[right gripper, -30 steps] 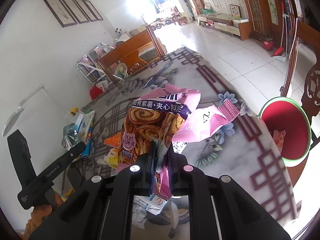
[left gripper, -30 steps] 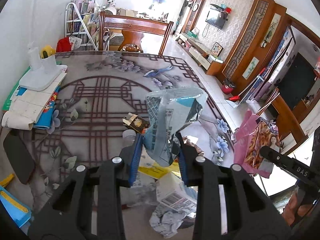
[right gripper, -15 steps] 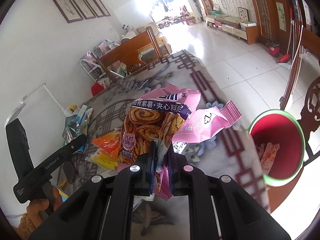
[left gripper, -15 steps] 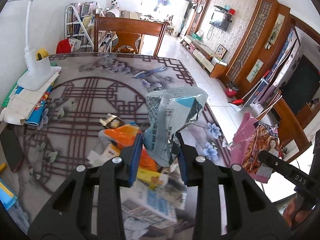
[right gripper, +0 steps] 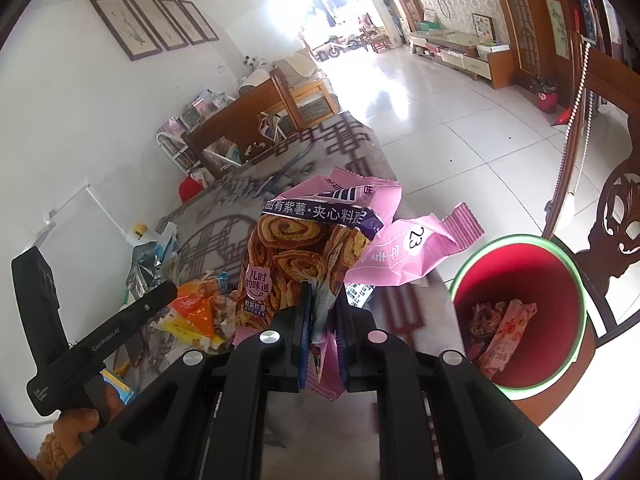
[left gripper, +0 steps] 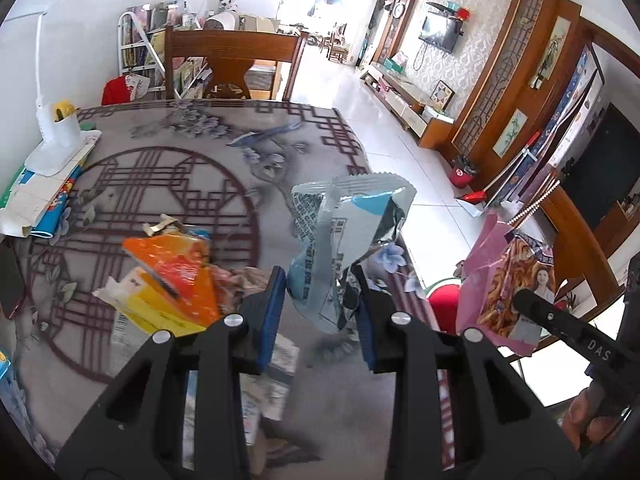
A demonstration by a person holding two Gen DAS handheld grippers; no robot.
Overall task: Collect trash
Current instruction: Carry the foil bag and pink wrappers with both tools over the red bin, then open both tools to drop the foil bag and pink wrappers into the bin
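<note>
Left wrist view: the left gripper [left gripper: 322, 312] pinches a crumpled blue-and-silver wrapper [left gripper: 344, 236] between its pads, above the patterned table [left gripper: 192, 168]. More wrappers, an orange packet [left gripper: 176, 268] among them, lie heaped on the table. The right gripper [right gripper: 324, 332] is clamped narrowly on a pink snack bag [right gripper: 312, 248], beside the red bin [right gripper: 520, 280], which holds some trash.

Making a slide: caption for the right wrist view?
Right gripper carries a pink snack wrapper toward the red bin.
</note>
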